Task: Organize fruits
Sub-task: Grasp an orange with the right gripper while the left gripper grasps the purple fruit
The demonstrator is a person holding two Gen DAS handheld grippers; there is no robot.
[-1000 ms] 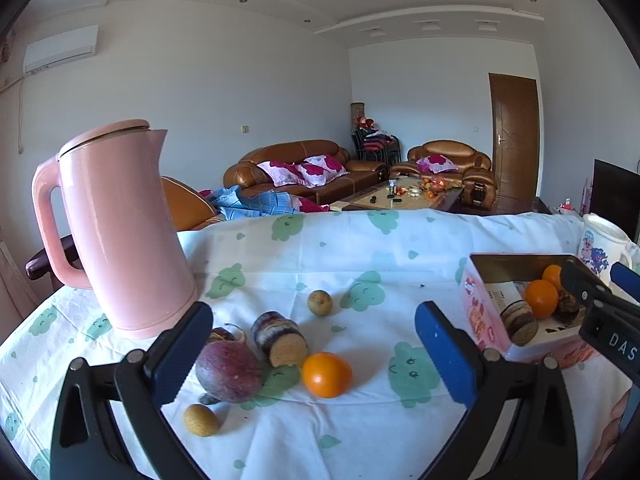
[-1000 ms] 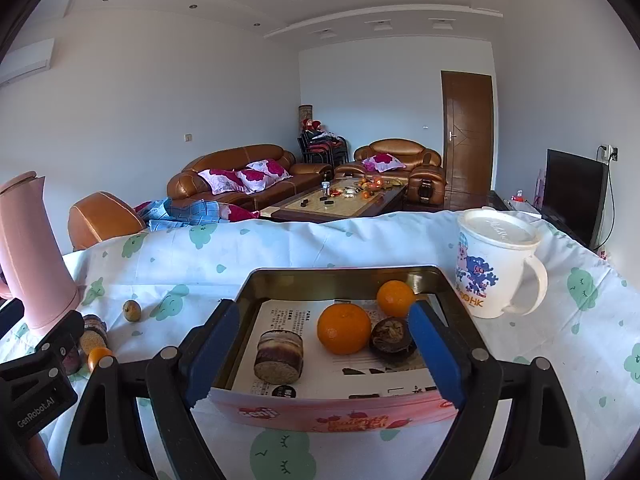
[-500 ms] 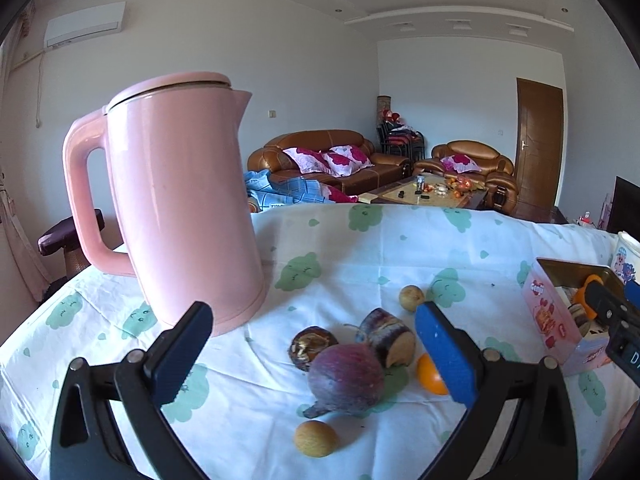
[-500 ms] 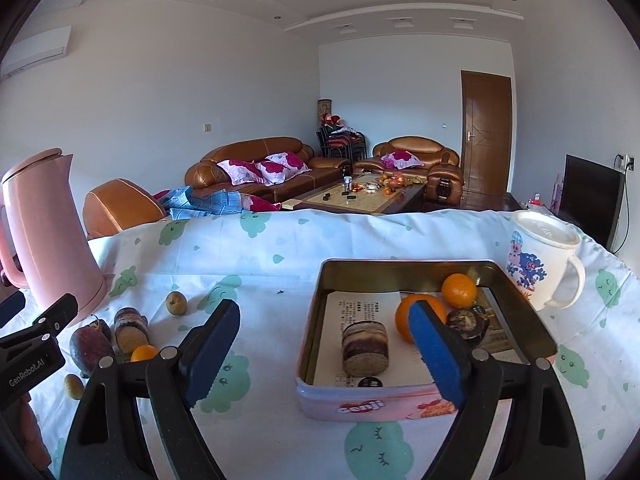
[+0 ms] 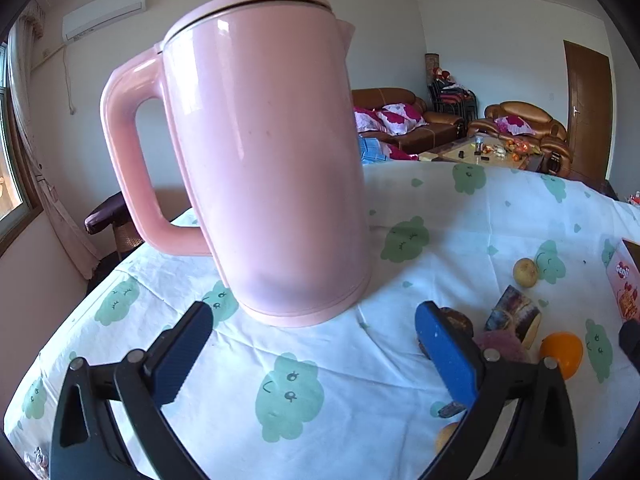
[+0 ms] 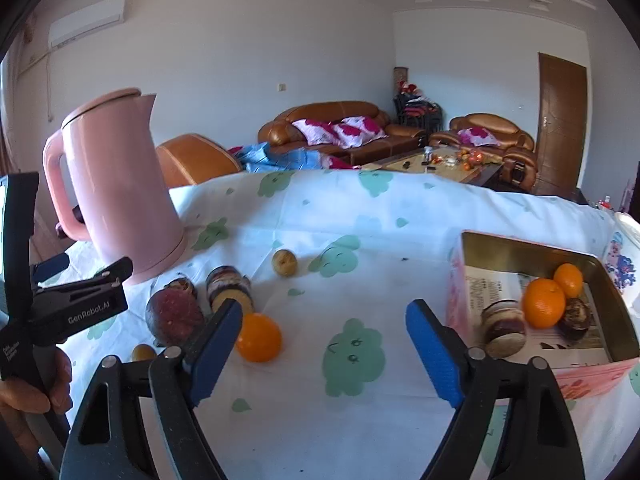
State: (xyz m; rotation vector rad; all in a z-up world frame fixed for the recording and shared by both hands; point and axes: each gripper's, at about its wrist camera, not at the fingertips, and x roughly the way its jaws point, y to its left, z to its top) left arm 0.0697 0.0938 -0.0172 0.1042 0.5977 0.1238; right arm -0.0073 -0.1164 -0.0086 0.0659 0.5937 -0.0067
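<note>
Loose fruit lies on the white tablecloth: an orange (image 6: 258, 337), a purple-red fruit (image 6: 174, 316), a cut cane piece (image 6: 230, 286), a dark round fruit (image 6: 182, 285) and two small yellow-brown fruits (image 6: 284, 263) (image 6: 143, 353). My right gripper (image 6: 324, 306) hovers just right of the orange; its jaws are closing with nothing between them. The tin box (image 6: 520, 246) at the right holds two oranges (image 6: 544, 307), a cane piece and a dark fruit. My left gripper (image 5: 313, 309) stands open and empty before the pink kettle (image 5: 264, 160), with the fruit pile (image 5: 514, 314) to its right.
The pink kettle (image 6: 120, 188) stands at the table's left, close behind the fruit. A hand (image 6: 36, 384) holds the left gripper at the left edge of the right wrist view. A printed mug (image 6: 624, 256) sits behind the box. The table's far edge runs across the middle.
Both grippers have swung left. The kettle now fills the left wrist view, and the box has slid to the right in the right wrist view. The right gripper's jaws have narrowed.
</note>
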